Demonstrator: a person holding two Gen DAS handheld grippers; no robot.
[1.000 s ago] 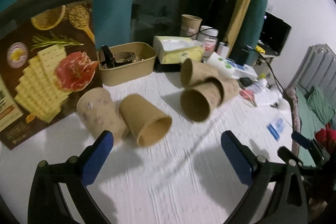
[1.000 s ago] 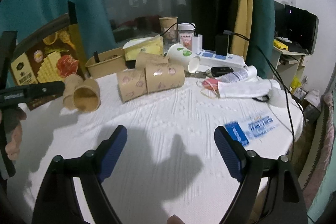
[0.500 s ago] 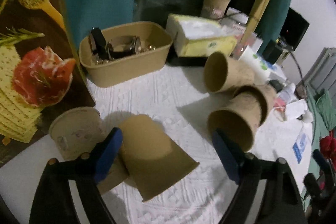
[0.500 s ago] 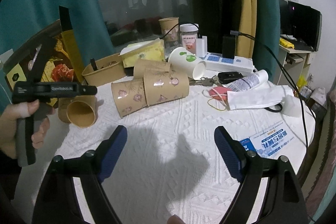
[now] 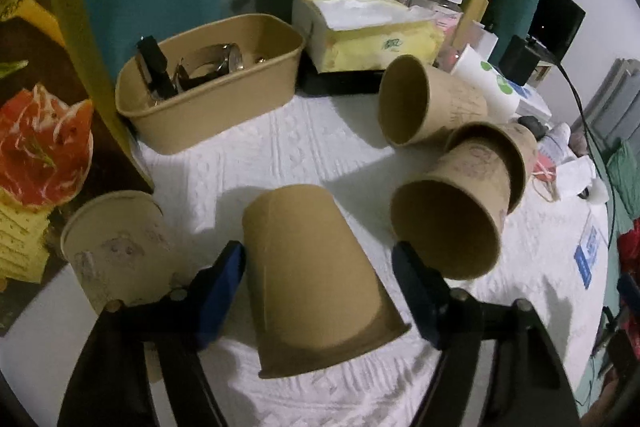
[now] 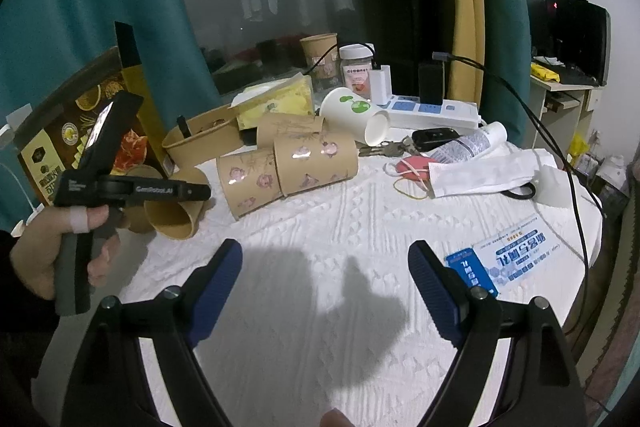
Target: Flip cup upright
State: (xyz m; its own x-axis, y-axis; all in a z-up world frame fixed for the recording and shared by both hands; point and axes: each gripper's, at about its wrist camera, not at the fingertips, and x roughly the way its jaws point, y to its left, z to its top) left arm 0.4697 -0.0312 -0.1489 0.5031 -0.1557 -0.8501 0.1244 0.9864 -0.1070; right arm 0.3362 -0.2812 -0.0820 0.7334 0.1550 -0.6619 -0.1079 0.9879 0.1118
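A plain brown paper cup (image 5: 312,267) lies on its side on the white cloth, mouth toward the camera. My left gripper (image 5: 318,255) straddles it. Its jaws have just been closing with the cup between them. The left pad sits against the cup's side, and a small gap shows at the right pad (image 5: 416,291). In the right wrist view the same cup (image 6: 176,215) lies under the left tool, held by a hand (image 6: 52,251). My right gripper (image 6: 324,251) hovers open over bare cloth, nothing between its fingers.
A printed cup (image 5: 116,247) lies just left of the plain one. Two nested cups (image 5: 452,227) and another cup (image 5: 424,99) lie to the right. Behind are a brown tub (image 5: 224,107), a tissue box (image 5: 372,39) and a food carton (image 5: 40,131). Keys, a mask and a leaflet (image 6: 516,255) lie at right.
The left gripper came forward and down onto the plain cup, and its jaws narrowed from wide open to close around it. The right gripper stayed put.
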